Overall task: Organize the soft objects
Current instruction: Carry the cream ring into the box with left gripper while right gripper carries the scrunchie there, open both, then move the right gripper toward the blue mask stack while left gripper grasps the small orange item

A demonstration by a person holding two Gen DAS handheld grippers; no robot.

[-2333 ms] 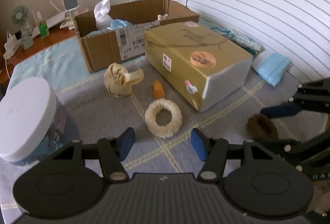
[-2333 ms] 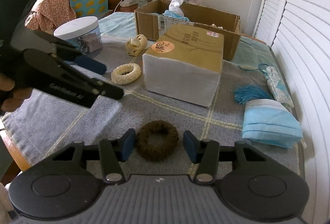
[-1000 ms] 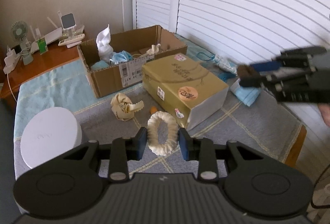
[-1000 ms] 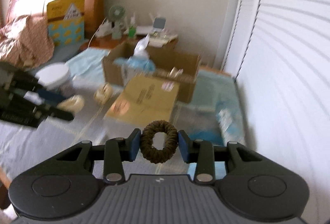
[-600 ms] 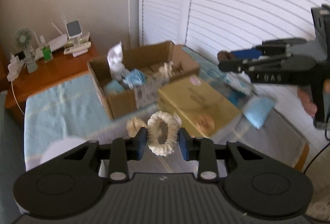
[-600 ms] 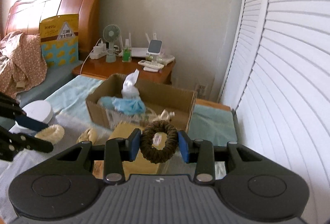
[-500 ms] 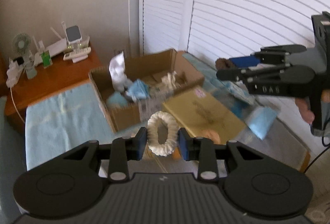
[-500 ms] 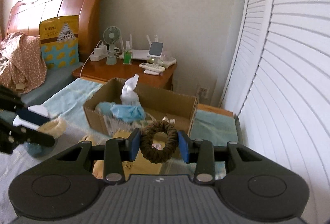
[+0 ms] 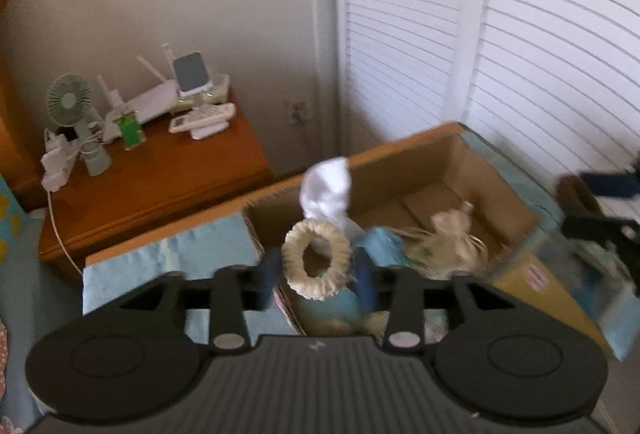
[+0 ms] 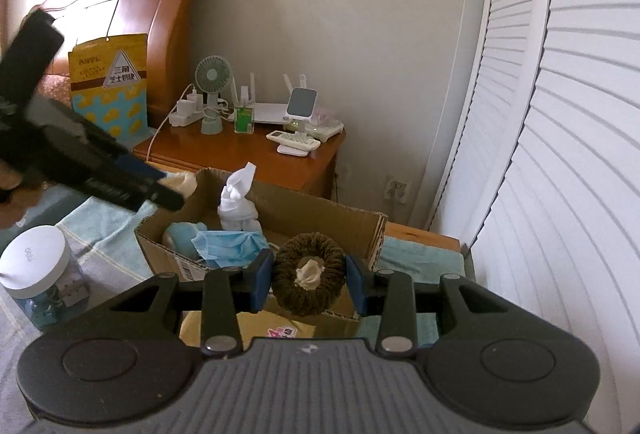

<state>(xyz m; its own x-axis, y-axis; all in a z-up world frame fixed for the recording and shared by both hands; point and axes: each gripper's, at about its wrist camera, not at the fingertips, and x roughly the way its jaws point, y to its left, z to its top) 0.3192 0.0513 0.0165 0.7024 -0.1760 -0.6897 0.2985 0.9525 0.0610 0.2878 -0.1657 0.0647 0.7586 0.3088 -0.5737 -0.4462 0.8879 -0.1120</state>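
A cream scrunchie (image 9: 294,258) hangs between the blue pads of my left gripper (image 9: 316,276), whose jaws are opening; a small gap shows on each side of it. It is above the near left end of the open cardboard box (image 9: 440,162). My right gripper (image 10: 309,286) is shut on a brown scrunchie (image 10: 288,266), held above the box's near rim (image 10: 320,202). Inside the box lie a white cloth bundle (image 10: 238,202), a blue face mask (image 10: 228,242) and a cream drawstring pouch (image 9: 448,238).
A yellow carton (image 9: 536,282) sits in front of the box. A white-lidded jar (image 10: 34,262) stands at the left. Behind the box is a wooden nightstand (image 10: 248,154) with a small fan, a router and a remote. White louvred doors (image 10: 560,154) close off the right.
My left gripper has travelled forward over the box and its jaws have spread off the cream scrunchie. My right gripper has come closer to the box, still gripping the brown scrunchie.
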